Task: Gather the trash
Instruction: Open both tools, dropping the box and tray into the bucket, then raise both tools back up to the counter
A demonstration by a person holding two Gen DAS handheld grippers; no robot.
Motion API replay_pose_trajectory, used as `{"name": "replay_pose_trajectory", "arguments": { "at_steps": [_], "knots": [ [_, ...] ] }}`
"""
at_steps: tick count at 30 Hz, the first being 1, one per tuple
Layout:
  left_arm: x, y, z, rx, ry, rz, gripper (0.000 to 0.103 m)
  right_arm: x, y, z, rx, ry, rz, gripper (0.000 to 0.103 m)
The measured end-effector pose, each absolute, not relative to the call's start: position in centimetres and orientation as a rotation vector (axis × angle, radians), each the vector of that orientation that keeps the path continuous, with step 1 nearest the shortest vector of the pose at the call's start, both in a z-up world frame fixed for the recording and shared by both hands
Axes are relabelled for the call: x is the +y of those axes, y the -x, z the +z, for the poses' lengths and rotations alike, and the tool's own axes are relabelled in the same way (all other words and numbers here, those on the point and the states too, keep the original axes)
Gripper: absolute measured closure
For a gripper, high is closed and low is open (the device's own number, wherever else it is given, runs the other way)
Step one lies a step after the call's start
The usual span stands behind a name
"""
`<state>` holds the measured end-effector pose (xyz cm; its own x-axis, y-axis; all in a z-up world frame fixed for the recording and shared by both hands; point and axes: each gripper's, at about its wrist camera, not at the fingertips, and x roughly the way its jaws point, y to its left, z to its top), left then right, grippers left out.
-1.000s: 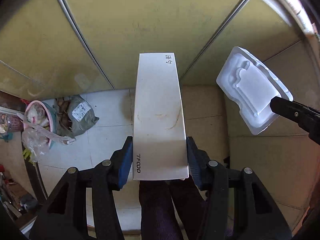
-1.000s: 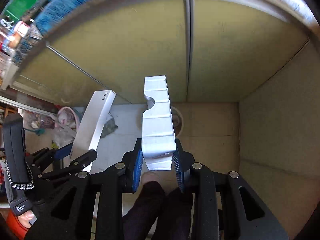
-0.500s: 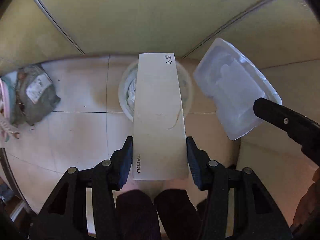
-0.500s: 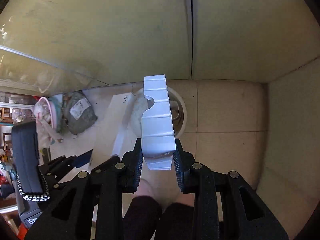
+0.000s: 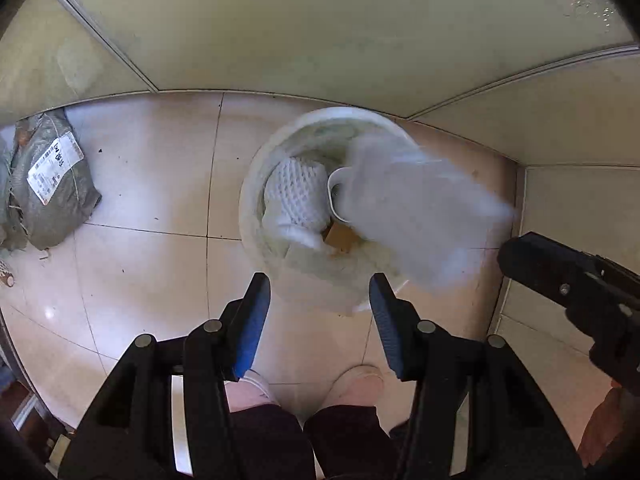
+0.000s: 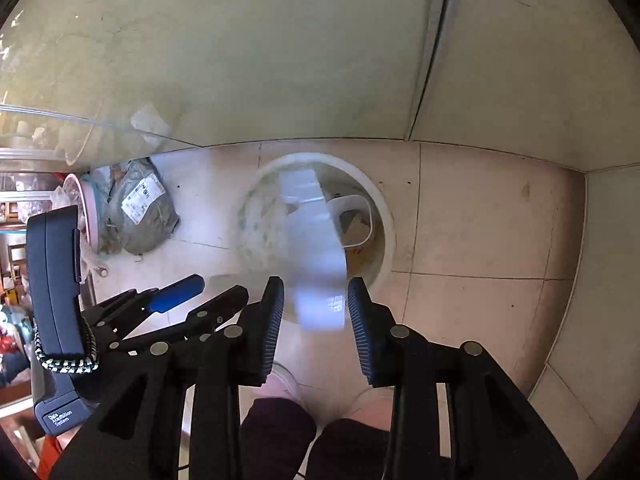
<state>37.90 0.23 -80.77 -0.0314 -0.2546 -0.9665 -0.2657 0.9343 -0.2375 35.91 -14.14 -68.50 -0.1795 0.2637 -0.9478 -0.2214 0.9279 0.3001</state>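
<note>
A round white trash bin (image 5: 256, 184) stands on the tiled floor by the wall, also in the right wrist view (image 6: 380, 208). It holds white foam netting (image 5: 296, 196), a white tub (image 6: 352, 216) and brown scraps. My left gripper (image 5: 318, 296) is open and empty above the bin's near rim. My right gripper (image 6: 316, 300) is open. A white plastic tray (image 6: 316, 256) is blurred, falling free from between its fingers toward the bin; it shows in the left wrist view (image 5: 420, 216) over the bin's right side.
A grey parcel bag (image 5: 48, 184) with a label lies on the floor at left, also in the right wrist view (image 6: 140, 208). A pink basket (image 6: 82, 208) sits beside it. Walls close in behind the bin and at right. My feet (image 5: 360, 380) stand below the grippers.
Both grippers have opened over the bin. The long white box has left the left gripper and is out of sight. The plastic tray has left the right gripper and is falling.
</note>
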Motion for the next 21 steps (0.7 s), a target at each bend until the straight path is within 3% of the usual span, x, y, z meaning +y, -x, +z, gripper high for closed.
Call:
{"name": "replay_pose_trajectory", "arguments": {
  "at_steps": [6,12,21],
  "knots": [
    [-0.8,-37.8,-78.3,1.603,0.393,-0.017,0.052,-14.3,-36.4,-66.9,1.680,-0.036,0.421,0.071],
    [-0.7,-36.8,-72.4,1.566,0.349,-0.025,0.053,-15.8,-35.8,-60.5,1.628,-0.059,0.405,0.071],
    [0.0,-34.8,-55.4,1.430,0.242,-0.061,0.053,-16.1,-34.5,-44.7,1.481,-0.066,0.391,0.071]
  ]
}}
